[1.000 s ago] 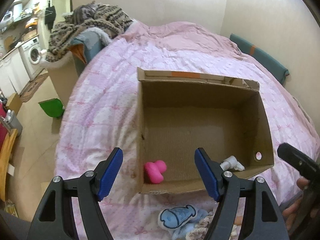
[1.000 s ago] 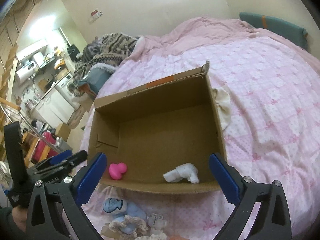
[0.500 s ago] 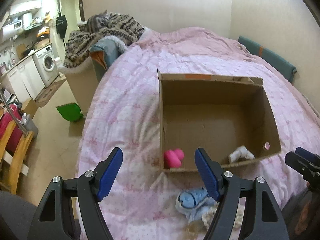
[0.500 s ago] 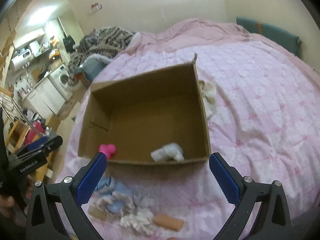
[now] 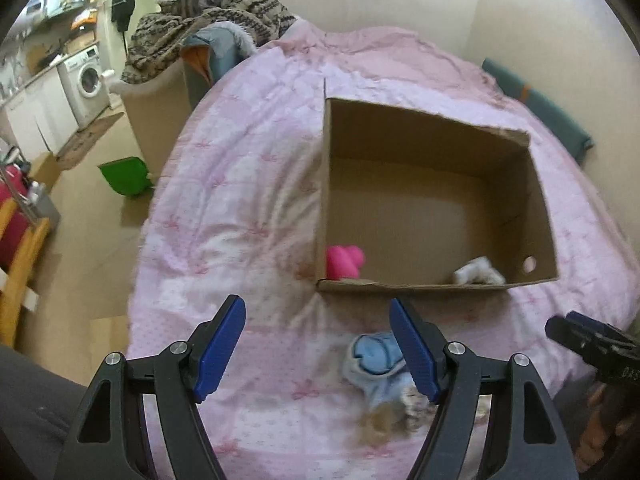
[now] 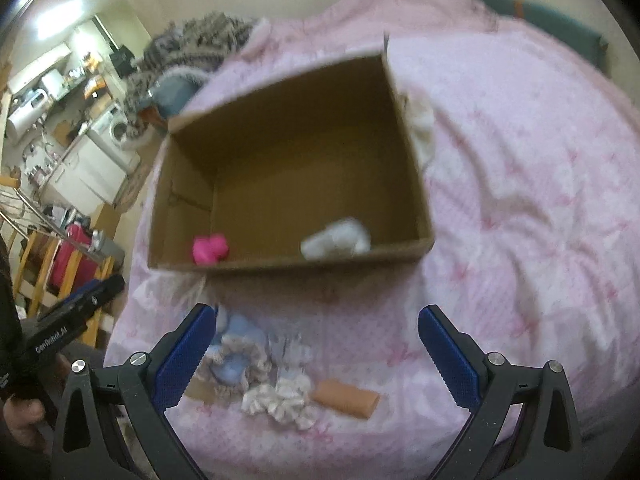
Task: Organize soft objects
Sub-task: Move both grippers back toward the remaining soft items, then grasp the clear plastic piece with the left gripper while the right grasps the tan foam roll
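A bed point(image 6: 520, 200) covered by a pink patterned quilt is seen filling most of both views, and an open cardboard box point(image 6: 404, 116) is set directly on it at the frame centre. A loose cluster is laid on the quilt just below the box in the lower middle of the right wrist view: a blue plush piece point(image 6: 236, 332), a white frilly scrunchie point(image 6: 280, 400) and a tan cylinder point(image 6: 346, 398) beside it. A cream cloth point(image 6: 422, 124) is tucked against the box's right wall.
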The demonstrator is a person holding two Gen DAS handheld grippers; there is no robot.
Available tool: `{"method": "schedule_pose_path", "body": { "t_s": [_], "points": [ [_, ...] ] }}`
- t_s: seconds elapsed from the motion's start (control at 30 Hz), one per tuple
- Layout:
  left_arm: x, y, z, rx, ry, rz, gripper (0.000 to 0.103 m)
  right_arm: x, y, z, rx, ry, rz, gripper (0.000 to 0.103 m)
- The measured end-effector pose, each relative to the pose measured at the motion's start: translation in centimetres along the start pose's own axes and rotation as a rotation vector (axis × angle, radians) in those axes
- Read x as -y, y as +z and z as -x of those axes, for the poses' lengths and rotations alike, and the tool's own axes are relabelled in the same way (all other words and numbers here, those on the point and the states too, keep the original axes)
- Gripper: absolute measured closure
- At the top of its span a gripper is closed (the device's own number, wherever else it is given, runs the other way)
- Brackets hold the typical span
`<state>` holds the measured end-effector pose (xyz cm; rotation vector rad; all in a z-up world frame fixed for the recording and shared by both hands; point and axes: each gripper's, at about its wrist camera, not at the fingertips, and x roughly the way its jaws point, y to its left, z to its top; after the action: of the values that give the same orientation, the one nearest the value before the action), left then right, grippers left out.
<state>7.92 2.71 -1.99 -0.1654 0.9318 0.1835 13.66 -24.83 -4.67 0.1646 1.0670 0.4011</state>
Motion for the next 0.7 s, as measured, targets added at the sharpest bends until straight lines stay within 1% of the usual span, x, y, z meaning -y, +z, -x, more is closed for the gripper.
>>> {"method": "schedule_pose_path", "body": {
  "t_s": [0.03,0.07,0.13,0.2,0.23,0.27,0.37,0.43,0.5,0.57,0.63,0.67,0.7],
  "points": [
    [0.0,0.0,-0.3,-0.01,0.013,-0.001,0.031,0.0,-0.2,-0.6,-0.034,0.0,-0.004,0.0],
    [0.0,0.0,-0.5,-0.021,0.022,-0.002,0.031,0.1,-0.4,-1.5,-0.085,0.006,-0.012,0.0],
    [0.0,-0.2,-1.3,-0.053,0.038,-0.013,0.031,0.4,-0.9,-2.6,-0.15,0.006,-0.025,0.0],
    [-0.1,-0.3,-1.7,-0.065,0.044,-0.02,0.031,1.0,-1.4,-3.7,-0.214,-0.031,-0.047,0.004],
    [-0.2,-0.4,-1.9,-0.074,0.045,-0.018,0.031,1.4,-1.6,-4.2,-0.248,-0.041,-0.074,0.008],
    [-0.3,-0.4,-1.9,-0.081,0.043,-0.016,0.031,2.1,-2.0,-4.9,-0.294,-0.05,-0.111,0.015],
    [-0.5,-0.4,-2.4,-0.104,0.034,-0.004,0.031,3.3,-3.0,-6.2,-0.375,-0.063,-0.176,0.021],
    [-0.6,-0.4,-2.8,-0.122,0.027,0.007,0.031,3.2,-3.3,-6.4,-0.391,-0.055,-0.172,0.022],
    [-0.6,-0.4,-2.9,-0.127,0.026,0.009,0.031,2.6,-3.5,-6.8,-0.4,-0.058,-0.143,0.027],
    [-0.5,-0.4,-2.9,-0.124,0.031,-0.003,0.031,1.9,-3.8,-7.4,-0.424,-0.064,-0.111,0.044],
    [-0.5,-0.6,-3.0,-0.128,0.033,-0.009,0.031,1.6,-4.0,-7.8,-0.439,-0.074,-0.097,0.049],
    [-0.6,-0.6,-3.1,-0.131,0.033,-0.008,0.031,1.6,-4.0,-7.9,-0.441,-0.082,-0.095,0.056],
    [-0.6,-0.6,-3.1,-0.132,0.032,-0.007,0.031,1.6,-4.0,-7.9,-0.441,-0.088,-0.096,0.06]
  ]
}}
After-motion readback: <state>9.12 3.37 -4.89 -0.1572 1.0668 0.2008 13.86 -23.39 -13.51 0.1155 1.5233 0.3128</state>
